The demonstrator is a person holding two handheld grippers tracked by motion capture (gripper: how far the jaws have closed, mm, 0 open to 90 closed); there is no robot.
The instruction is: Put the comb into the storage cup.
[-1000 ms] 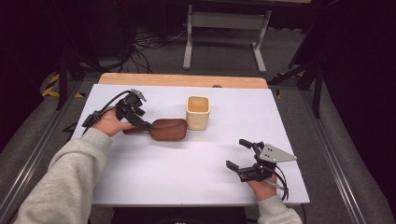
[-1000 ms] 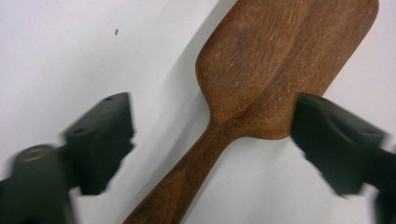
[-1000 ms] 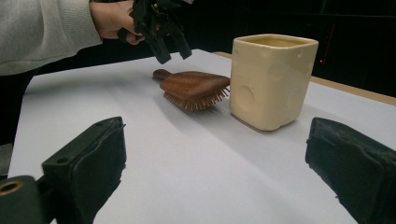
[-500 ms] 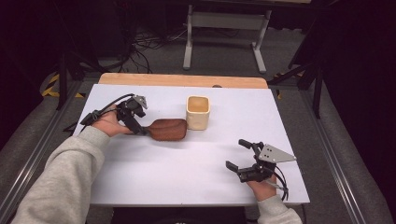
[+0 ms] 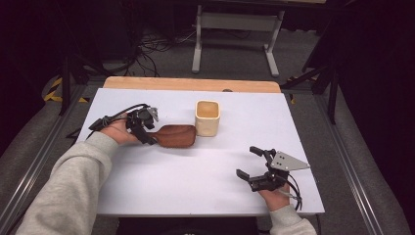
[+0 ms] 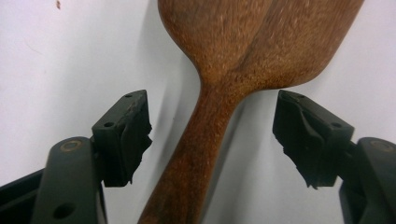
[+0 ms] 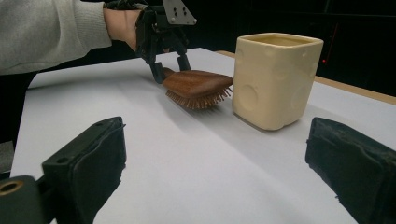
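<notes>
The left gripper (image 5: 149,134) has just been closing, its jaws astride the wooden hairbrush (image 5: 173,135) handle without touching it. The brush lies bristles-down on the white surface (image 5: 195,186), its head just beside the cream cup (image 5: 207,118). The right gripper (image 5: 252,164) rests agape, well apart.

My left gripper (image 5: 147,131) sits at the far left, tilted down toward the table, forearm in a grey sleeve reaching in from the near left. Its jaws have just been closing, with gaps on both sides. My right gripper (image 5: 253,162) rests near right, jaws spread wide.
</notes>
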